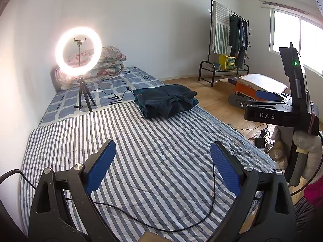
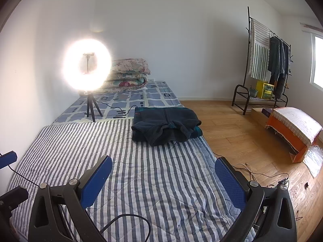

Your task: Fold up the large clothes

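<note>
A dark teal fleece garment lies folded in a stack on the striped quilt near the bed's right edge. My left gripper hangs open above the quilt, well short of the garment, nothing between its blue pads. In the right wrist view my right gripper is open too, over the quilt's near end, empty. The right gripper's body shows at the right of the left wrist view; a pad of the left gripper shows at the left edge of the right wrist view.
A lit ring light on a tripod stands at the bed's far left, cables trailing over the bedding. Folded floral quilts are stacked behind. A clothes rack and an orange box stand on the wooden floor.
</note>
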`<act>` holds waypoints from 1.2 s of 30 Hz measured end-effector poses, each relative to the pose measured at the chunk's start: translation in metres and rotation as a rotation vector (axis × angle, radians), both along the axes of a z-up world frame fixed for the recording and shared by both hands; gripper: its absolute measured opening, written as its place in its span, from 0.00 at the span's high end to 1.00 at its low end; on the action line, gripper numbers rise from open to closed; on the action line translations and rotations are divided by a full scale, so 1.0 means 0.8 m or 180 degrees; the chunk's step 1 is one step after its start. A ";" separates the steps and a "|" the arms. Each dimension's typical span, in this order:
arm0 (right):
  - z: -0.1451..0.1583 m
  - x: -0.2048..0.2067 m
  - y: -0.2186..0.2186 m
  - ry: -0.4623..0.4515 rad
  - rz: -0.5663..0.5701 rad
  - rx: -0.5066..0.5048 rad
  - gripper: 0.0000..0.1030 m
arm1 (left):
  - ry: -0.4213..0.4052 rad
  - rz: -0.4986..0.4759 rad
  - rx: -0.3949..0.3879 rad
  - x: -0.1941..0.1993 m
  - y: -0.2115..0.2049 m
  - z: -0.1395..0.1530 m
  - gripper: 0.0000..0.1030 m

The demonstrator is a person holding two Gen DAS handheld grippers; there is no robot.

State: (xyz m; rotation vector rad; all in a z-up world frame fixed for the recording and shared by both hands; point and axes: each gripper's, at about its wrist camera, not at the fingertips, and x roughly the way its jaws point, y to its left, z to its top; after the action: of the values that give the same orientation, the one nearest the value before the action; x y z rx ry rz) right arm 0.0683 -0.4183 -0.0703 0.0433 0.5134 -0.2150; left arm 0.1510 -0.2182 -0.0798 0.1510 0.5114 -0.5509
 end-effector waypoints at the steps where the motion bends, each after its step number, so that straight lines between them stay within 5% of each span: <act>1: 0.000 0.000 0.000 0.0001 0.0003 0.0000 0.00 | 0.0002 -0.0004 0.0000 0.000 0.000 -0.001 0.06; 36: -0.002 -0.003 0.003 0.0002 -0.0021 0.0001 0.00 | 0.0000 0.0030 -0.0052 -0.005 -0.008 0.008 0.06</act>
State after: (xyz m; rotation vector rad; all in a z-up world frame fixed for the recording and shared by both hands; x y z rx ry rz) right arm 0.0657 -0.4159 -0.0716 0.0453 0.5140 -0.2213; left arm 0.1469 -0.2243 -0.0737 0.1331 0.5074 -0.5457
